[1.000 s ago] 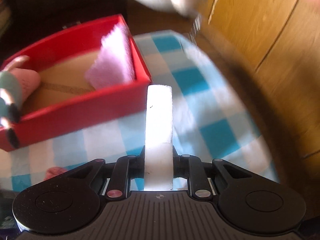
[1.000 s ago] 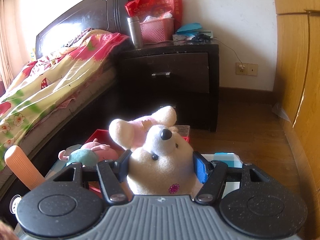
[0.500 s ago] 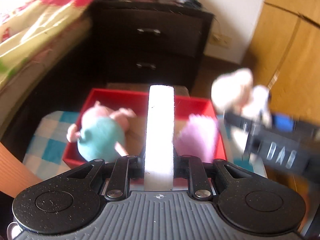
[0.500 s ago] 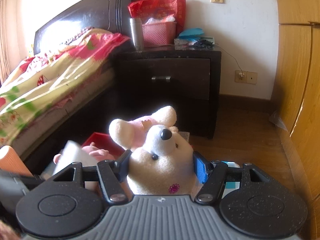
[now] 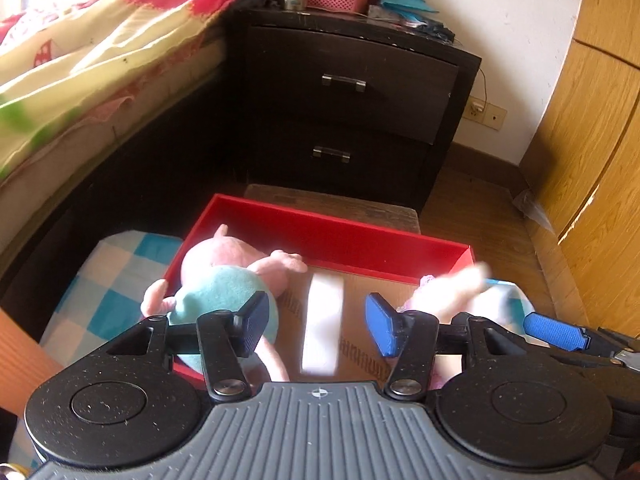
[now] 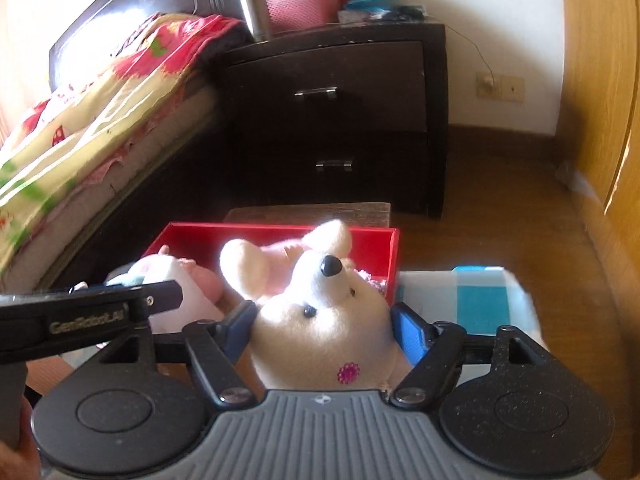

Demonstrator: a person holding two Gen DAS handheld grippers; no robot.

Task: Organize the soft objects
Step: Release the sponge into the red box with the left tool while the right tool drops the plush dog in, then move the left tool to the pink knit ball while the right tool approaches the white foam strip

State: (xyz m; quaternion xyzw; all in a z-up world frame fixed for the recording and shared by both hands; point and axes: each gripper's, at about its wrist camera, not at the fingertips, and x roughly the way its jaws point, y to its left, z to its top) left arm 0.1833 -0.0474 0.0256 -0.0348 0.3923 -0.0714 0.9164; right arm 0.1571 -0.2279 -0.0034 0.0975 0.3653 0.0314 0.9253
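The red box (image 5: 332, 236) holds a pink pig plush in a teal dress (image 5: 224, 292). A white foam block (image 5: 322, 320), blurred, is down inside the box on its cardboard floor. My left gripper (image 5: 316, 330) hovers above it with jaws opening, and the pads are clear of the block. A white plush animal (image 6: 324, 320) with a black nose sits between the pads of my right gripper (image 6: 324, 328) over the box's right end. Those jaws are opening, and the pads still touch the plush's sides. The left gripper's body (image 6: 80, 320) crosses the right wrist view at the left.
The box rests on a blue-and-white checked cloth (image 5: 108, 280). Behind it stands a brown cardboard carton (image 5: 332, 204), then a dark nightstand (image 5: 348, 92). A bed with a flowered cover (image 5: 100, 40) runs along the left. A wooden wardrobe (image 5: 592, 160) is on the right.
My left gripper swung up over the red box, opened and let go of the white foam block, which dropped into the box. My right gripper sank toward the box with the plush.
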